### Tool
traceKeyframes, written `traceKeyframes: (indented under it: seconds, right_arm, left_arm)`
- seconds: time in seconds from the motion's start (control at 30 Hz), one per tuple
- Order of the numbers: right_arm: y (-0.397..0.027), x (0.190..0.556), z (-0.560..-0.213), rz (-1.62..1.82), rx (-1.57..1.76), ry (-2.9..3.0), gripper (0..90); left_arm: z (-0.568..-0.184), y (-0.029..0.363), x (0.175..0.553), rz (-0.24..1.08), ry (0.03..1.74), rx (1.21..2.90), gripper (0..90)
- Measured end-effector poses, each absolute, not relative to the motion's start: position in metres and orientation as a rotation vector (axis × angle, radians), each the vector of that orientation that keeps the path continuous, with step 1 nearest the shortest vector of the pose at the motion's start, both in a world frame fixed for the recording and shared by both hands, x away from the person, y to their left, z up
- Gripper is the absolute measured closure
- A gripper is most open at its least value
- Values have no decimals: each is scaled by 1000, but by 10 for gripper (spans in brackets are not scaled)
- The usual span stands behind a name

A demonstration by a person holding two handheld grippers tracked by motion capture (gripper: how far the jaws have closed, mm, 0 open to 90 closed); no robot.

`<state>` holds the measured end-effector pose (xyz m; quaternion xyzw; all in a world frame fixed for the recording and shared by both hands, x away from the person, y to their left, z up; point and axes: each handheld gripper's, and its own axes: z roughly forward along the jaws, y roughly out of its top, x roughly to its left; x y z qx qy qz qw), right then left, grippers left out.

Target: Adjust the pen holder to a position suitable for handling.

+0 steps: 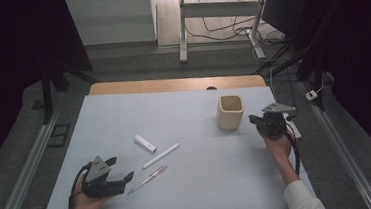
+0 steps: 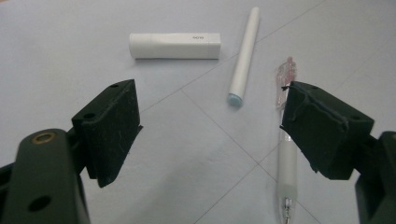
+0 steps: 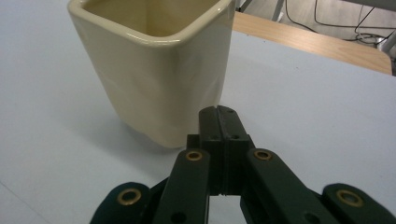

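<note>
A cream square cup (image 1: 230,112) (image 3: 154,70) stands upright at the right of the white table sheet (image 1: 183,104). My right gripper (image 1: 253,119) (image 3: 219,112) is shut with nothing between its jaws, its tip just beside the cup's wall. Mid-table lie a short white tube (image 1: 145,143) (image 2: 175,45), a slim white marker (image 1: 161,155) (image 2: 244,58) and a clear pen with pink inside (image 1: 151,177) (image 2: 286,154). My left gripper (image 1: 122,169) (image 2: 212,105) rests low at the front left, open. The clear pen lies partly under its right jaw, untouched.
The wooden table edge (image 1: 172,84) shows beyond the sheet. A white desk frame (image 1: 182,29) and cables stand on the floor behind. Metal rails (image 1: 23,172) run along both sides of the table.
</note>
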<state>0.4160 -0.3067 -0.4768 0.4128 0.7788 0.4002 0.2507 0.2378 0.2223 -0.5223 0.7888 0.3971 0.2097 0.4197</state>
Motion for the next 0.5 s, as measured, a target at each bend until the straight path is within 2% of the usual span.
traceKeyframes:
  seconds: [0.5]
  right_arm:
    - [-303,436,-486,1056,1158,2127,891]
  left_arm:
    - [-523,223,238,528,995,1982,188]
